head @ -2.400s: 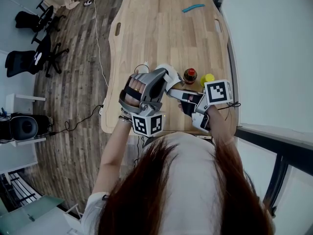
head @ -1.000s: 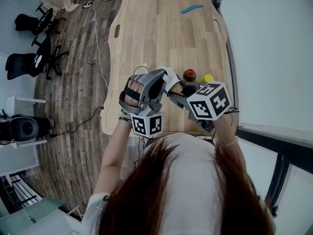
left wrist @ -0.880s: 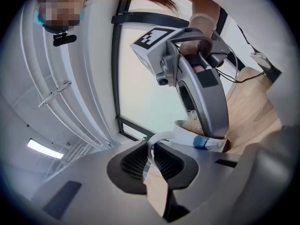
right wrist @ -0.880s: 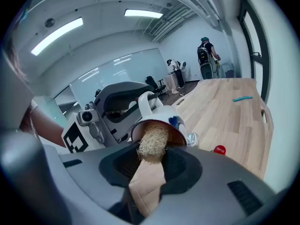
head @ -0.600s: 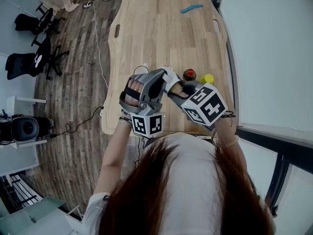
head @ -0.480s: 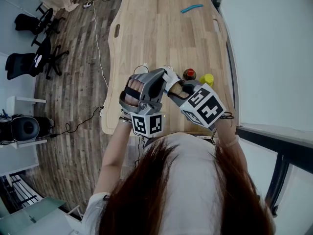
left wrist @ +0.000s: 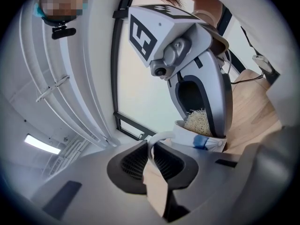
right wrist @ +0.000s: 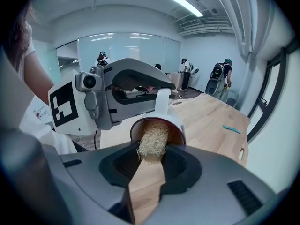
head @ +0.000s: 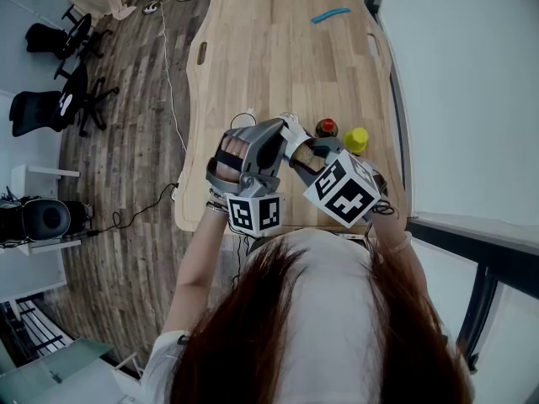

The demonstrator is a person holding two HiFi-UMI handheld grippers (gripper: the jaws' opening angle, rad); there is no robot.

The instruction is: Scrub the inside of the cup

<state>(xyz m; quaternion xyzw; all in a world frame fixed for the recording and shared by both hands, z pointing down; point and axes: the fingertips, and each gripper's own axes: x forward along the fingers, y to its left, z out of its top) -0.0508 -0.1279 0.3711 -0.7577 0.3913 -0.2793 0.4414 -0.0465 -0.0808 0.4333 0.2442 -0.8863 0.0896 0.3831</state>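
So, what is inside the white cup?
A straw-coloured fibrous scrubber, held by the right gripper, reaches into the white cup. It covers the cup's bottom, which cannot be seen.

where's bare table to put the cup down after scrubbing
The long middle of the light wooden table lies bare, from the blue strip at the far end down to the red-capped dark bottle and yellow-topped object. The near right edge is crowded: those two, with the white cup held beside them.
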